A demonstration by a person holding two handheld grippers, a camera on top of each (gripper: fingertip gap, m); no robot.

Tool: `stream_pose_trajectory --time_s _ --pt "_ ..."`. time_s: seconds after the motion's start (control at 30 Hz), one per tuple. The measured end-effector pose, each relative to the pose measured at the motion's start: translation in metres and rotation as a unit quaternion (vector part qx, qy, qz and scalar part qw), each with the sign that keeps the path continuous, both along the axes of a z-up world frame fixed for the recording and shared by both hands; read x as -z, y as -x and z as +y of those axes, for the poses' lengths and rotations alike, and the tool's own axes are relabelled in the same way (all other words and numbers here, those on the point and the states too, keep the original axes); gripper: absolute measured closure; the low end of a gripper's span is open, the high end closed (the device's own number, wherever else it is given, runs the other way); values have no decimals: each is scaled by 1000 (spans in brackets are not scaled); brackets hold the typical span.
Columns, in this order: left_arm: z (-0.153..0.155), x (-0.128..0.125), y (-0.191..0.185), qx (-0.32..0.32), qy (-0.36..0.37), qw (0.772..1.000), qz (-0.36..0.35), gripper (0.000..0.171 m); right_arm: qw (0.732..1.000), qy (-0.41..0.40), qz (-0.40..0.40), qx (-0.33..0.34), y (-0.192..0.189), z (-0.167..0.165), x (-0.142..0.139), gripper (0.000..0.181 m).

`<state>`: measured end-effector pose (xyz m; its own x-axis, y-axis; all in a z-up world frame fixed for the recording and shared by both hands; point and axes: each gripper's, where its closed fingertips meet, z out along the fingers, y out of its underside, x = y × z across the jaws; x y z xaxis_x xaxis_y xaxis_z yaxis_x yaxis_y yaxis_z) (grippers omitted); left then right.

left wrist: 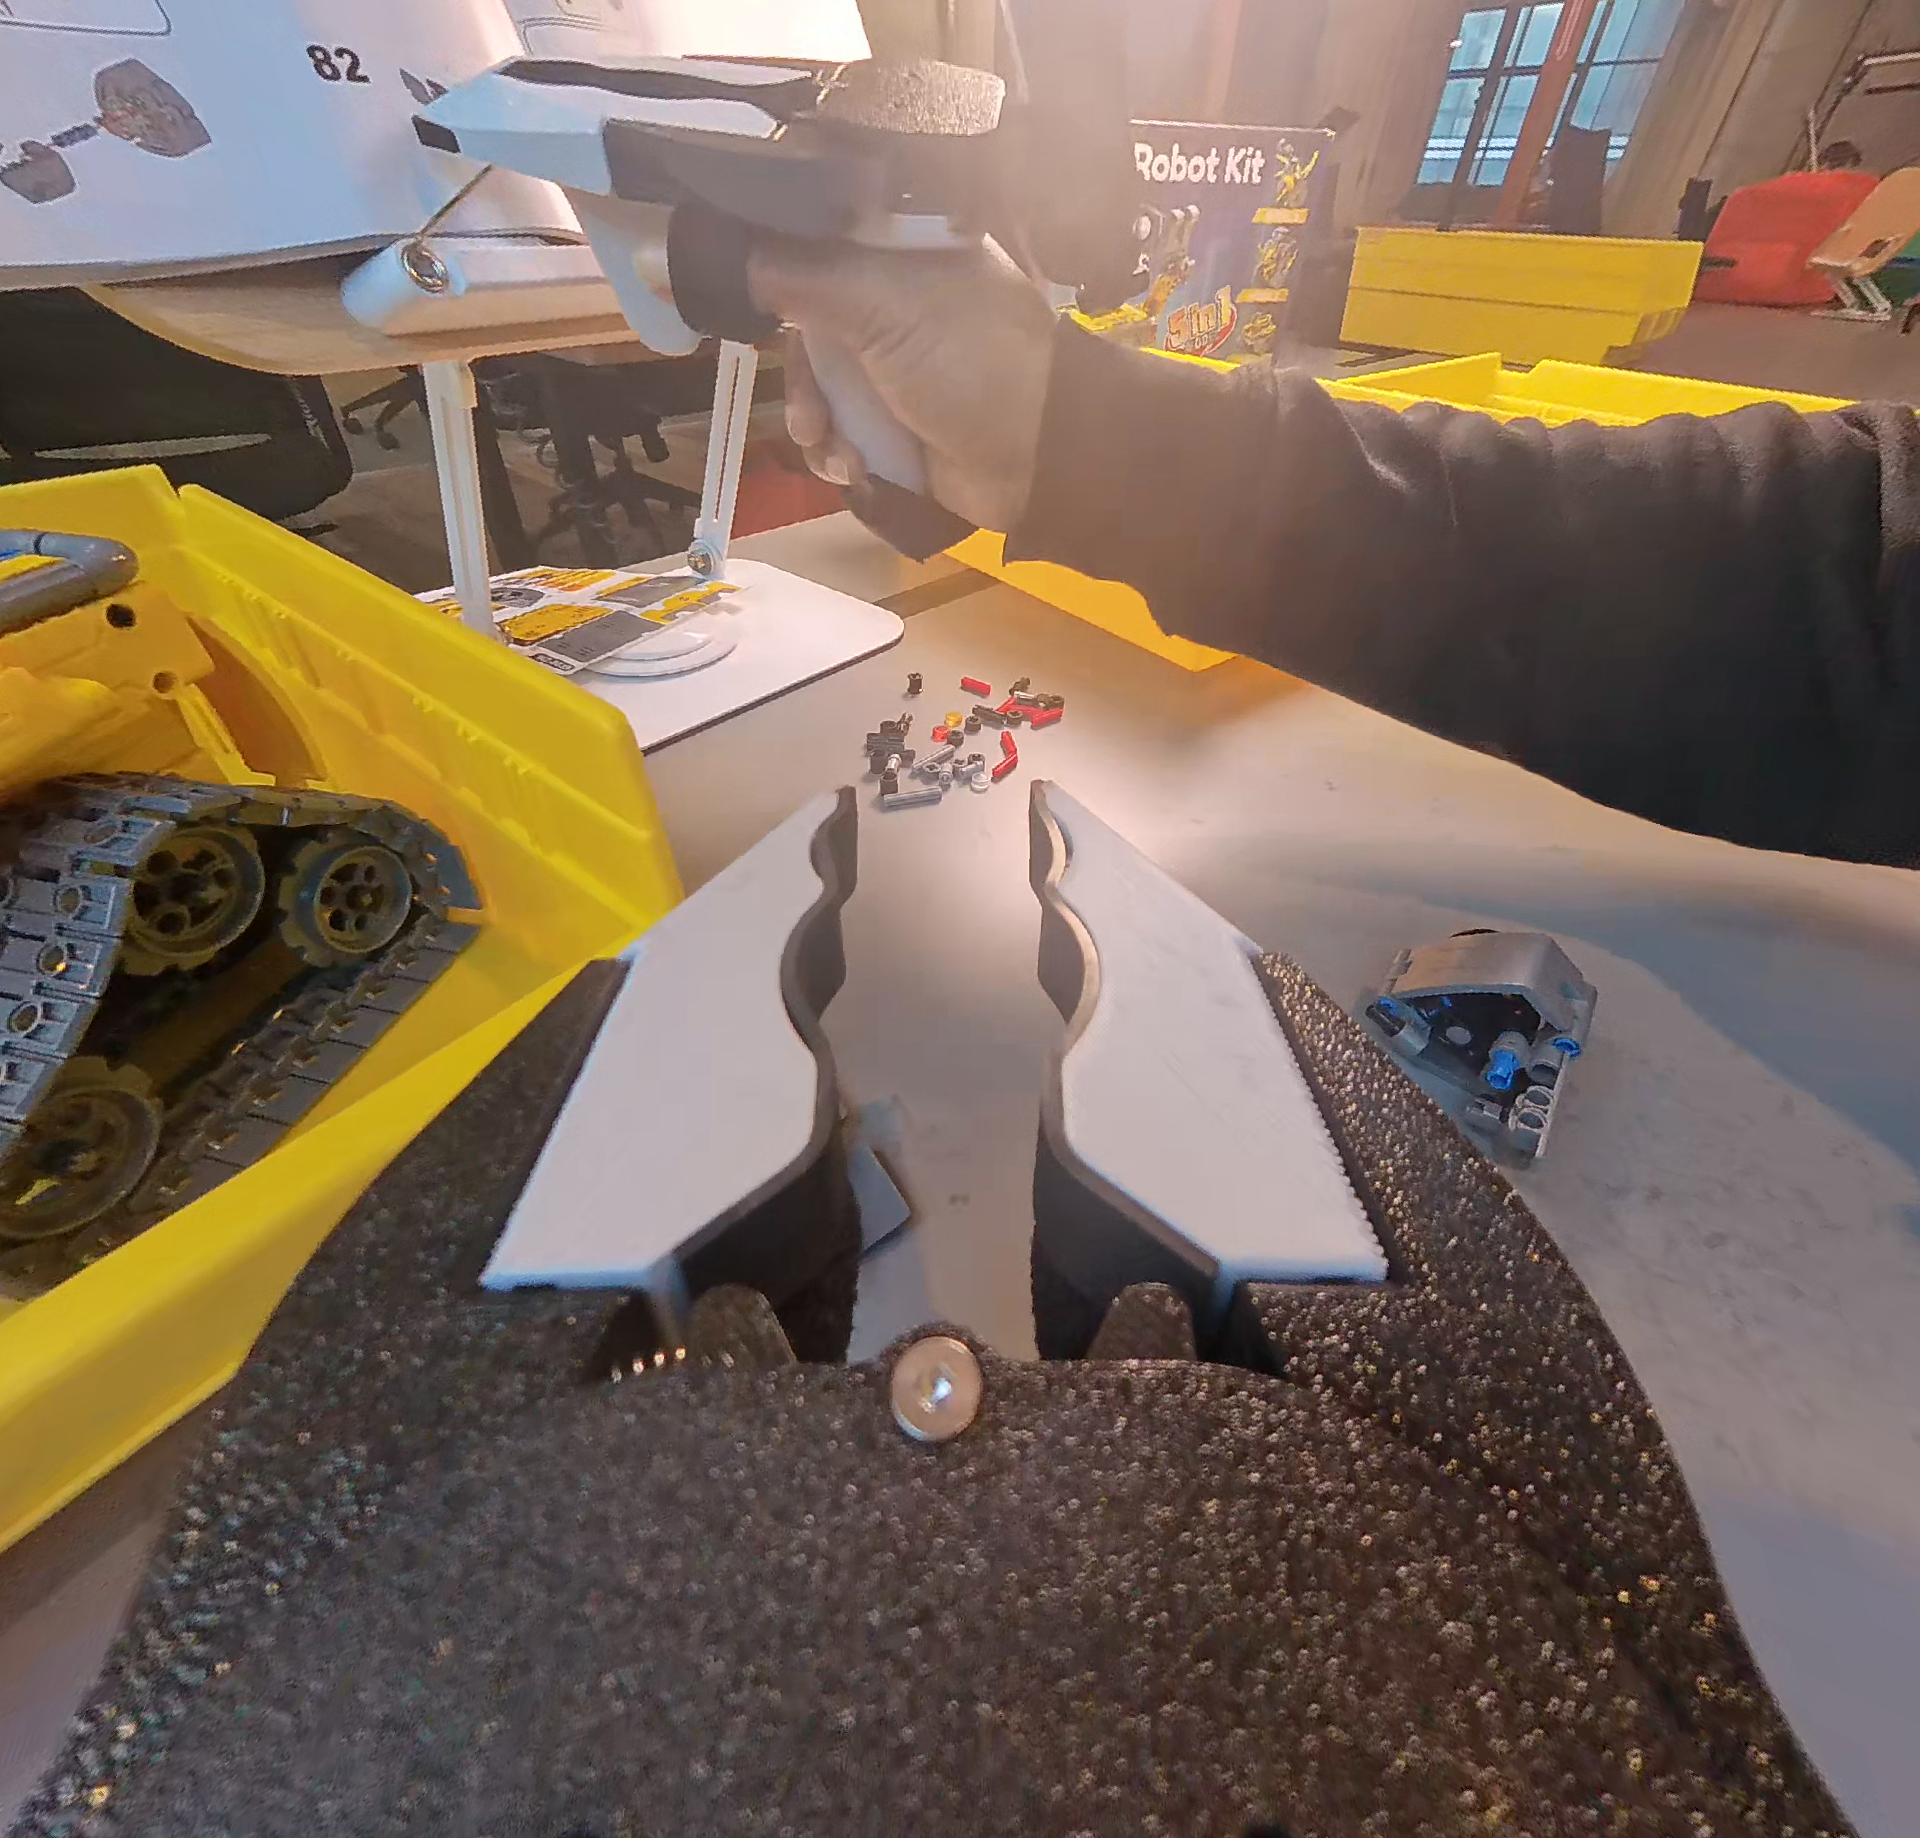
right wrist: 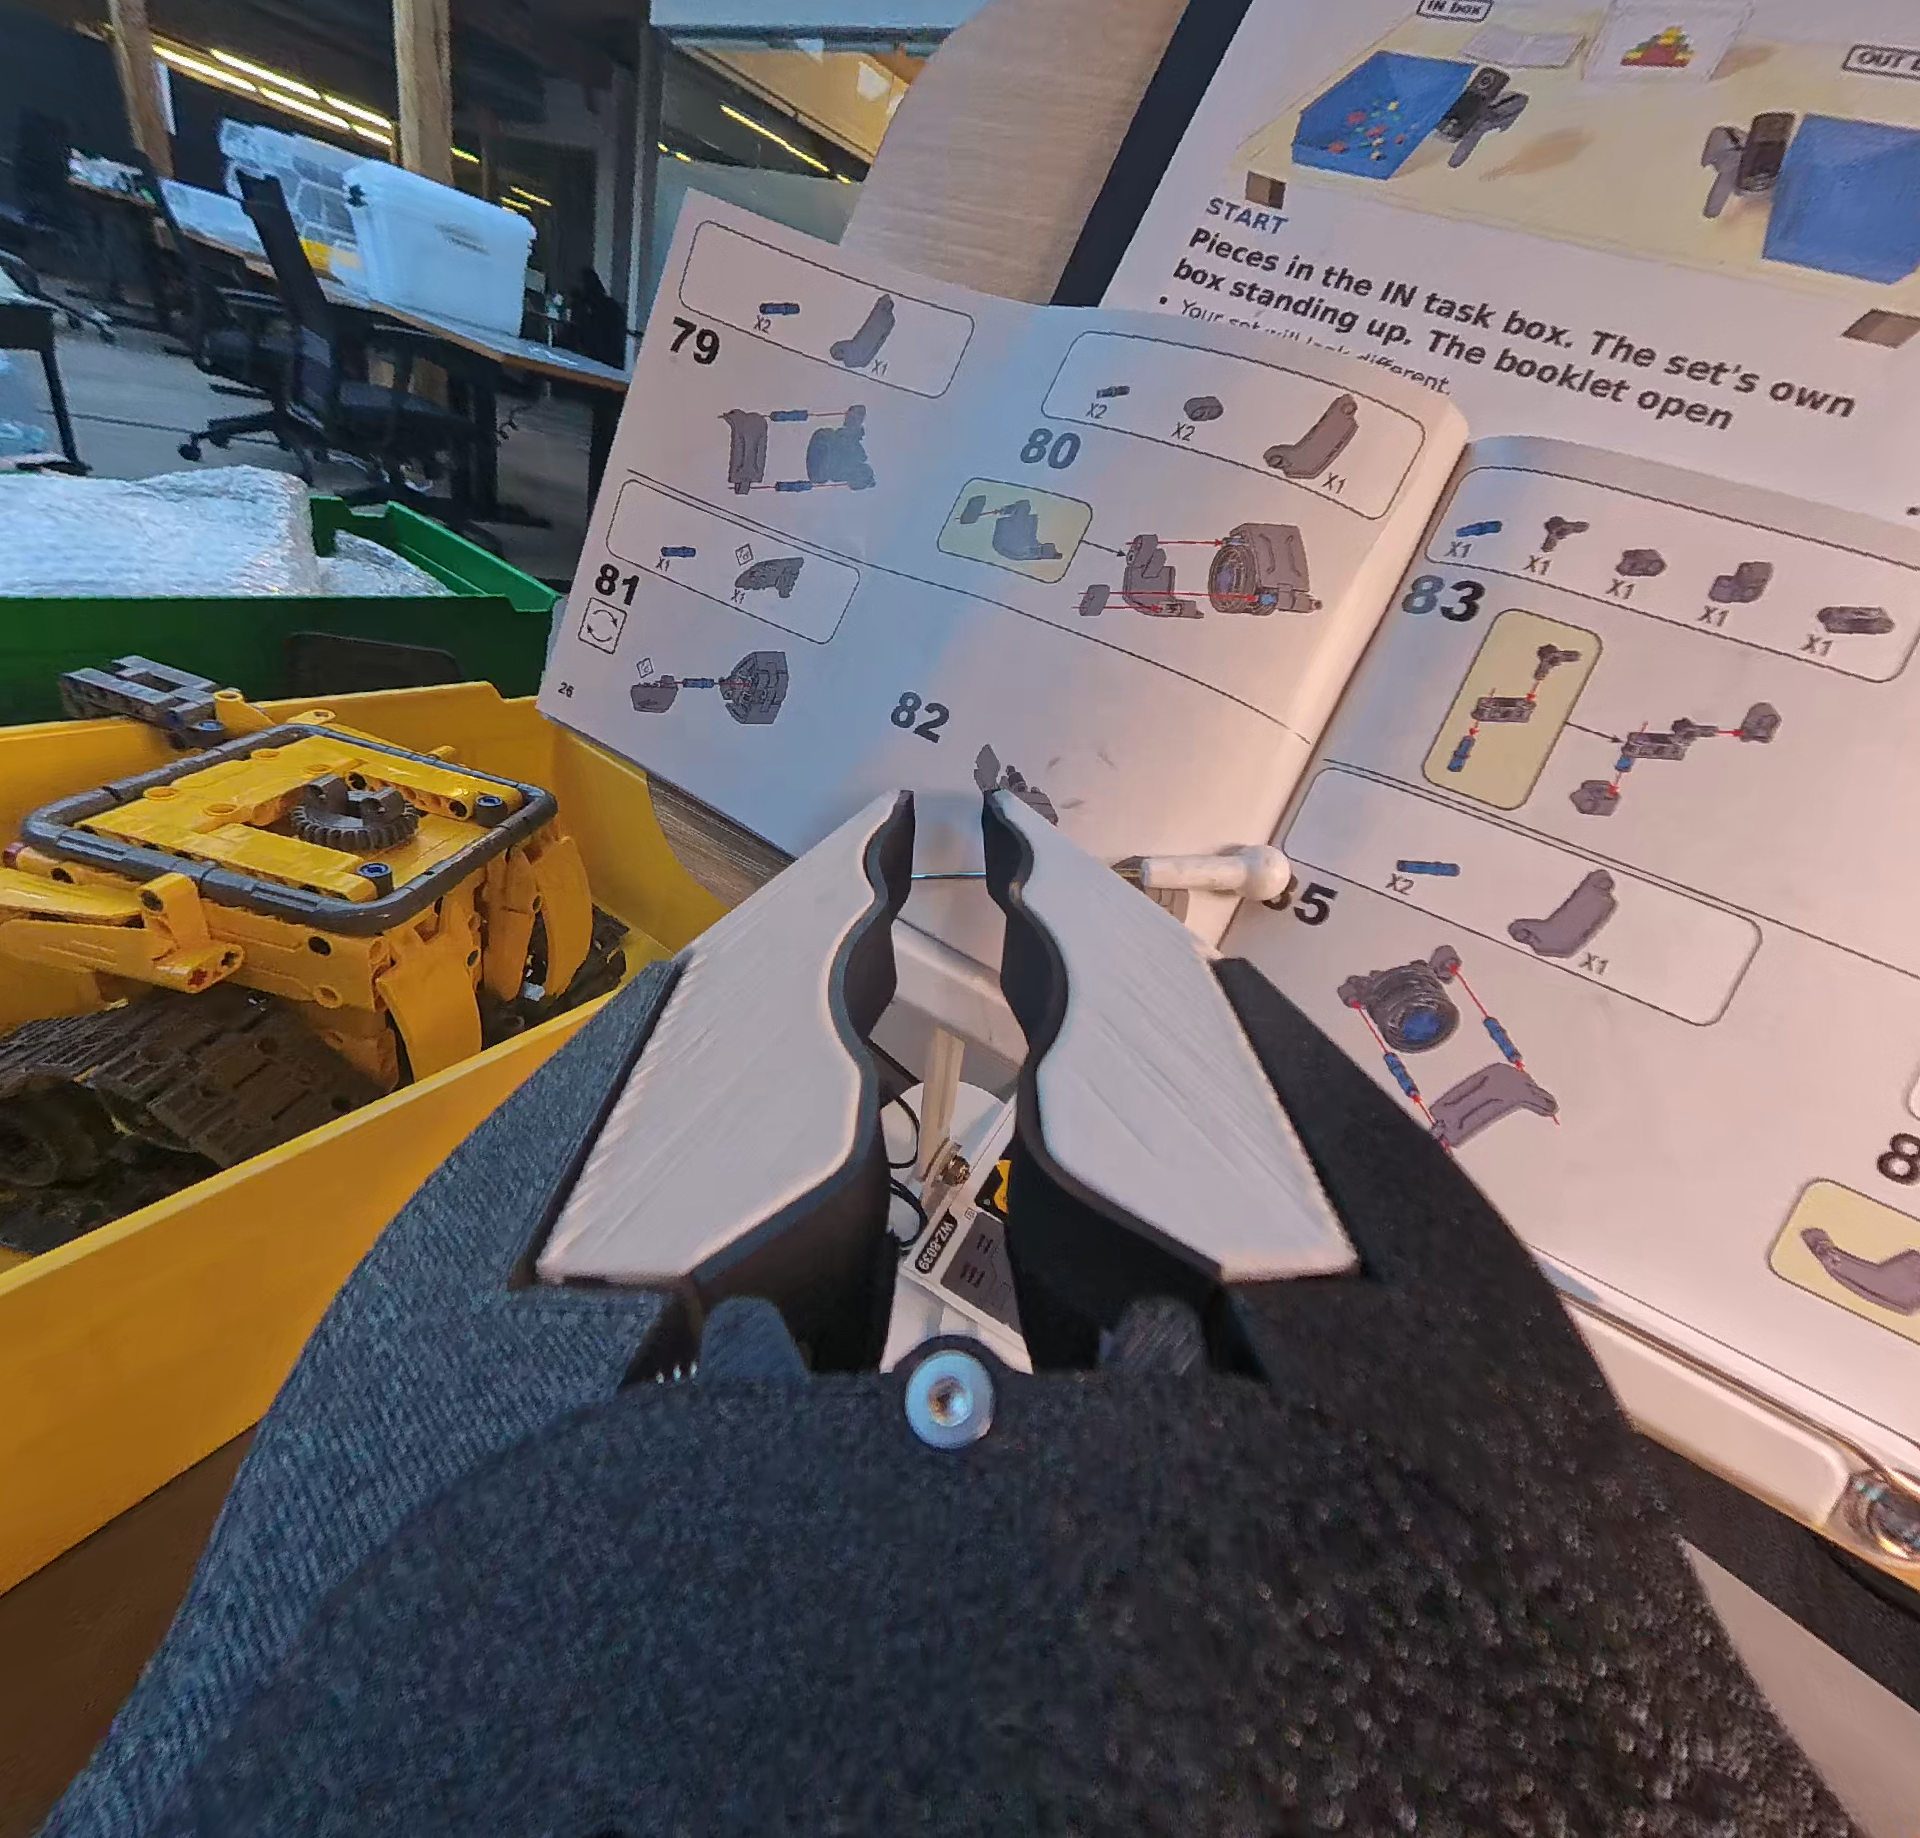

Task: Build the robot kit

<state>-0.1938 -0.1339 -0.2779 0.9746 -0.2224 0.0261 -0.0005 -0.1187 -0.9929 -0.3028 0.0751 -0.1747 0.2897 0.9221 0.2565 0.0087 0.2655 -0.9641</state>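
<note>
Fingers on our left gripper (left wrist: 943,801) stand apart with nothing between them, and they hang just over the grey table (left wrist: 1351,853). Right past their tips lies a small heap of tiny pieces (left wrist: 961,739), black, grey and red, loose on the table. To our left sits a yellow bin (left wrist: 416,708), and inside it we see a yellow toy digger (left wrist: 187,905) with grey tracks and dark wheels. To our right, near the gripper, a small grey piece with blue pins (left wrist: 1481,1040) lies by itself on the table. Farther off, a person's hand (left wrist: 914,375) in a dark sleeve holds our right gripper (left wrist: 447,126) up in the air, above the white stand (left wrist: 727,635) and in front of the open booklet (left wrist: 208,95). Behind the arm are more yellow bins (left wrist: 1507,282) and a colourful box (left wrist: 1236,230). In the right wrist view, our right gripper (right wrist: 948,801) has its fingers only a little apart, and they hold nothing. Its tips point at the open booklet (right wrist: 987,541), which leans on the white stand (right wrist: 1216,869), with a bigger printed sheet (right wrist: 1558,178) behind it. Down on the left the same yellow bin (right wrist: 260,1300) holds the toy digger (right wrist: 281,895). Behind that is a green bin (right wrist: 260,635) with bubble wrap (right wrist: 145,531) in it, and far back stand desks and chairs.
</note>
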Motion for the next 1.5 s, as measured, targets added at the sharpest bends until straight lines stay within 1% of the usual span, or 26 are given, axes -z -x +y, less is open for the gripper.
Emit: stream_pose_trajectory --time_s 0.23,0.5,0.57,0.63,0.67,0.73,0.8,0.83,0.87,0.97,1.1,1.13,1.33,1.43,1.5 --pt "0 1 1 -1 2 1000 -4 140 1000 -2 -3 -1 4 -3 6 168" --pt "1 1 2 -2 5 1000 -7 140 1000 -23 -13 0 7 -11 13 166" --pt "1 1 2 -2 4 1000 -8 140 1000 -21 -7 2 3 -10 11 165" --pt "1 1 2 -2 4 1000 -9 140 1000 -11 14 15 -6 -6 3 162" --pt "1 1 2 -2 4 1000 -9 140 999 1 28 27 -13 0 -1 159" --pt "1 2 2 -1 7 1000 -9 140 997 43 50 46 -23 12 -6 146" --pt "2 2 2 -1 9 1000 -8 140 992 99 54 55 -25 24 -4 127" --pt "2 2 2 0 10 1000 -8 140 990 116 53 58 -24 28 -2 124" --pt "2 3 1 0 10 1000 -7 140 989 122 52 60 -22 31 -2 126" --pt "1 2 1 0 9 1000 -7 140 991 103 48 75 -19 35 -6 136" --pt "1 2 1 2 9 1000 -6 140 990 98 51 88 -22 42 -9 154" --pt "1 3 0 3 10 1000 -5 140 990 97 50 86 -22 43 -10 156" --pt "2 4 -1 6 13 1000 -1 141 994 77 33 73 -19 40 -14 157" --pt "2 4 -1 6 14 1000 -3 141 997 27 11 70 -16 34 -23 157" --pt "2 4 -1 6 14 1000 -3 141 998 9 2 61 -10 30 -29 158"
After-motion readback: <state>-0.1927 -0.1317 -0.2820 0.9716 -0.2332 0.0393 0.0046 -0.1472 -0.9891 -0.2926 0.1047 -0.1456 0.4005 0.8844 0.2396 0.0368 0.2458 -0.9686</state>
